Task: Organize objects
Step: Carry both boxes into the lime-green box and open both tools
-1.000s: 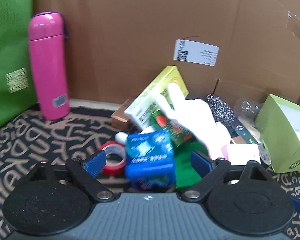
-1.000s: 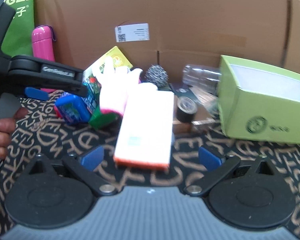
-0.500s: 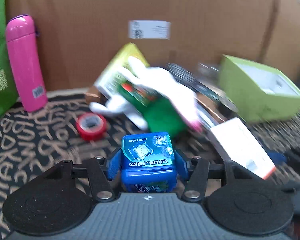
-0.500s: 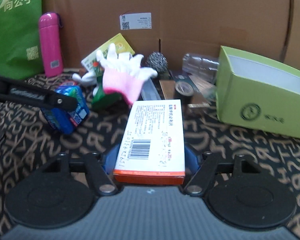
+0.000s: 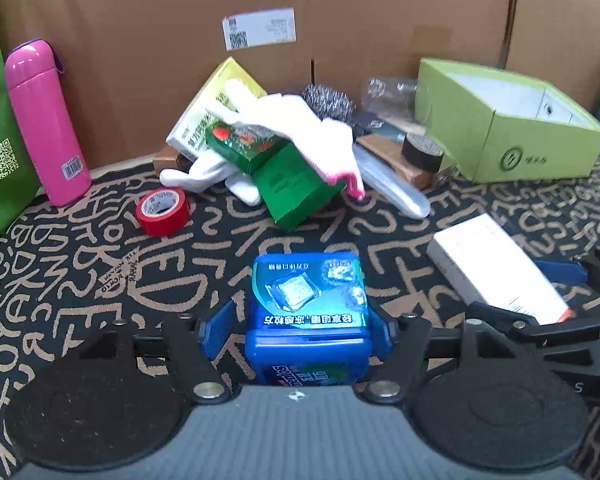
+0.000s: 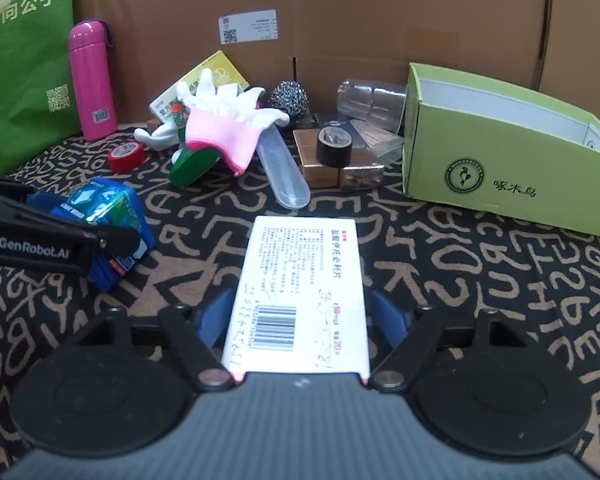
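Observation:
A blue candy box (image 5: 308, 308) sits on the patterned mat between the blue pads of my left gripper (image 5: 300, 328). The jaws are opening, and a gap shows beside the left pad. A white medicine box (image 6: 300, 280) with a barcode lies flat between the pads of my right gripper (image 6: 300, 316). Its jaws are opening too, with slim gaps on both sides. In the right wrist view the blue candy box (image 6: 100, 204) is at the left. In the left wrist view the white medicine box (image 5: 492, 264) is at the right.
A pile of white gloves (image 5: 292, 128) and green cartons lies by the cardboard wall (image 5: 340, 8). Around it are a red tape roll (image 5: 162, 212), a pink bottle (image 5: 44, 120), a black tape roll (image 6: 334, 146), a clear tube (image 6: 284, 172), and an open green box (image 6: 500, 160) on the right.
Both grippers closed around their boxes and drew them back from the pile toward the near side. Since half a second ago both sets of jaws have widened slightly.

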Demonstrator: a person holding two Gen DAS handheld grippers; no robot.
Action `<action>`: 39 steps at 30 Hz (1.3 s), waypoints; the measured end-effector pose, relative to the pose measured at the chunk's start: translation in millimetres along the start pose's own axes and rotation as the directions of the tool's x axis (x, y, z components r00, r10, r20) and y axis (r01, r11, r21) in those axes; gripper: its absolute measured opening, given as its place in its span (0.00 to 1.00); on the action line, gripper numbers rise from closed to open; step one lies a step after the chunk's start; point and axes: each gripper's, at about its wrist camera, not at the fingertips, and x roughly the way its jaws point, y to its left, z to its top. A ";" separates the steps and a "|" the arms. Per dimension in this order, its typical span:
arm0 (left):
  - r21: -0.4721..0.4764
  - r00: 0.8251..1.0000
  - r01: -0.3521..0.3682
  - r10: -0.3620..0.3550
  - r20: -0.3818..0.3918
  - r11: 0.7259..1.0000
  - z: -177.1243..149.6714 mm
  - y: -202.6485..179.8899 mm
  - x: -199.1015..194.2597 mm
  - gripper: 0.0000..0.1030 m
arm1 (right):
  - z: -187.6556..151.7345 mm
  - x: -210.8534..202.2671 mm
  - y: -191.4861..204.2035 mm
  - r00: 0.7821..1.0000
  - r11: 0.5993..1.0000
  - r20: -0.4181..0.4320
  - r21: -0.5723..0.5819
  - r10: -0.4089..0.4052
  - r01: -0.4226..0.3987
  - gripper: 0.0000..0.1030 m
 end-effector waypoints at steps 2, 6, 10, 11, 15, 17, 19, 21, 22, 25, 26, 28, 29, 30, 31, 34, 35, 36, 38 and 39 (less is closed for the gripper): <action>0.022 1.000 -0.004 0.004 -0.009 1.000 -1.8 -4.3 2.0 0.61 | -2.8 2.8 -0.2 1.000 1.000 0.007 -0.009 0.007 -0.007 0.65; -0.021 0.998 0.065 -0.066 -0.018 0.998 3.1 -4.8 -3.2 0.57 | -5.9 -6.3 -8.2 0.999 0.999 0.033 0.013 0.043 -0.044 0.64; 0.027 0.991 0.124 -0.125 0.047 0.992 25.9 -26.0 -19.0 0.57 | 3.4 -30.5 -30.6 0.994 0.998 0.105 0.048 0.027 -0.033 0.64; 0.040 0.986 0.152 -0.155 0.067 0.987 34.6 -32.3 -23.2 0.56 | 8.9 -37.1 -38.3 0.992 0.999 0.127 0.050 0.017 -0.023 0.64; 0.066 0.949 0.279 -0.285 0.135 0.958 80.1 -61.0 -36.2 0.56 | 38.6 -59.5 -71.6 0.977 0.998 0.206 0.041 -0.056 0.048 0.64; 0.107 0.930 0.302 -0.318 0.186 0.947 103.6 -81.1 -40.8 0.57 | 57.6 -65.9 -88.7 0.967 0.995 0.238 0.032 -0.095 0.090 0.64; 0.123 0.913 0.324 -0.344 0.218 0.938 128.2 -99.7 -37.6 0.57 | 77.9 -65.3 -105.4 0.956 0.990 0.257 0.021 -0.141 0.140 0.64; 0.103 0.906 0.344 -0.359 0.222 0.933 152.8 -116.8 -25.2 0.57 | 98.6 -55.1 -123.0 0.944 0.977 0.254 0.011 -0.210 0.214 0.64; 0.083 0.907 0.349 -0.359 0.220 0.933 164.7 -124.8 -15.5 0.57 | 107.8 -47.7 -132.5 0.941 0.971 0.243 0.012 -0.235 0.239 0.64; 0.078 0.919 0.298 -0.308 0.245 0.951 189.5 -147.6 12.8 0.57 | 130.7 -19.9 -164.2 0.940 0.961 0.201 0.036 -0.277 0.275 0.64; 0.087 0.925 0.267 -0.281 0.256 0.960 196.1 -155.6 22.1 0.57 | 136.5 -9.7 -174.8 0.941 0.959 0.185 0.049 -0.284 0.280 0.64; 0.106 0.937 0.225 -0.245 0.248 0.969 204.2 -168.8 42.3 0.57 | 144.5 9.7 -193.7 0.945 0.956 0.149 0.076 -0.291 0.283 0.64; 0.102 0.944 0.223 -0.241 0.226 0.969 207.6 -172.6 54.3 0.57 | 147.0 19.4 -202.9 0.948 0.956 0.130 0.092 -0.290 0.279 0.64; 0.088 0.948 0.233 -0.247 0.201 0.968 209.6 -173.8 64.2 0.57 | 148.6 28.9 -211.1 0.953 0.956 0.107 0.106 -0.283 0.272 0.64; 0.070 0.950 0.251 -0.259 0.176 0.966 210.8 -173.8 73.4 0.57 | 149.2 36.9 -217.7 0.958 0.958 0.089 0.116 -0.272 0.262 0.64; 0.037 0.952 0.276 -0.278 0.131 0.960 210.3 -173.2 94.2 0.57 | 148.8 58.3 -231.4 0.969 0.963 0.046 0.132 -0.243 0.235 0.64; 0.033 0.951 0.281 -0.283 0.125 0.959 209.1 -173.0 98.4 0.57 | 148.4 64.2 -233.7 0.971 0.965 0.035 0.127 -0.236 0.230 0.64; 0.027 0.948 0.294 -0.296 0.122 0.955 207.4 -172.5 102.0 0.64 | 148.0 70.9 -235.6 0.974 0.967 0.017 0.120 -0.226 0.223 0.64; 0.018 0.938 0.331 -0.331 0.100 0.943 208.3 -171.7 110.2 0.86 | 146.7 84.9 -239.1 0.980 0.974 -0.029 0.107 -0.199 0.201 0.65; 0.015 0.935 0.341 -0.341 0.094 0.940 205.5 -171.4 110.7 0.87 | 146.1 91.6 -240.6 0.981 0.976 -0.055 0.100 -0.187 0.192 0.66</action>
